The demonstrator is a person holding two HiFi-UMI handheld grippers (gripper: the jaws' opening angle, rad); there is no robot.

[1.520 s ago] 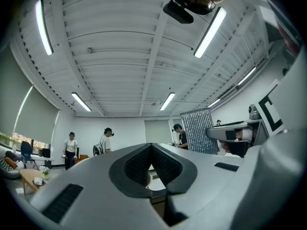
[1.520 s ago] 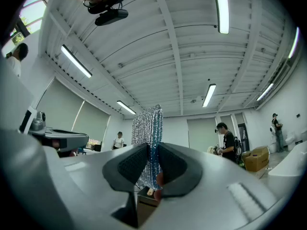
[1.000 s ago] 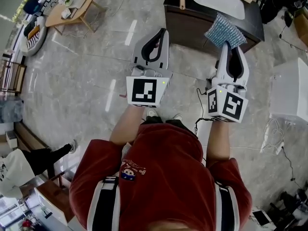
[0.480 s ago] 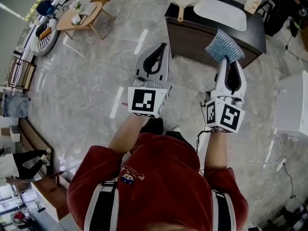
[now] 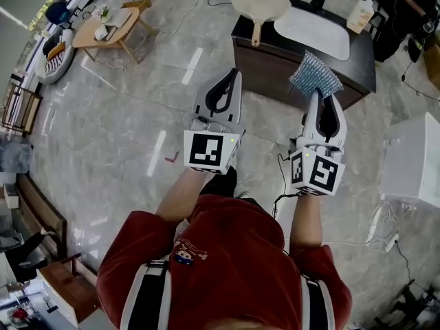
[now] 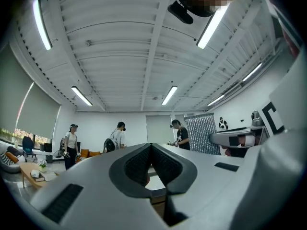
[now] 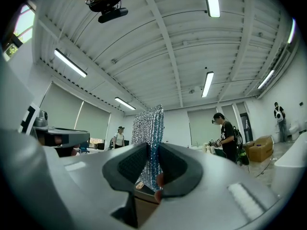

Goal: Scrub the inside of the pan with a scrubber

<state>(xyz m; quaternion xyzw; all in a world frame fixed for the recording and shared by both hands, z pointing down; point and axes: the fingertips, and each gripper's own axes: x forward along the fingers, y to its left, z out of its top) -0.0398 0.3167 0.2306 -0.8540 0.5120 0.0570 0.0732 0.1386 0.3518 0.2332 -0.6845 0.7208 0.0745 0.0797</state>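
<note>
We held the scrubber [image 5: 315, 76] pinched upright in our right hand-held gripper [image 5: 317, 96]. Our left hand-held gripper [image 5: 232, 75] was closed on nothing. The pan [image 5: 260, 1] lay at the tabletop's [image 5: 302, 55] far left corner, ahead-left of the scrubber, handle pointing near, closer to our left hand-held gripper.

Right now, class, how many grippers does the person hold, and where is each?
2. The left gripper, at the head view's left, is shut and empty; the right gripper, at its right, clamps the scrubber.
</note>
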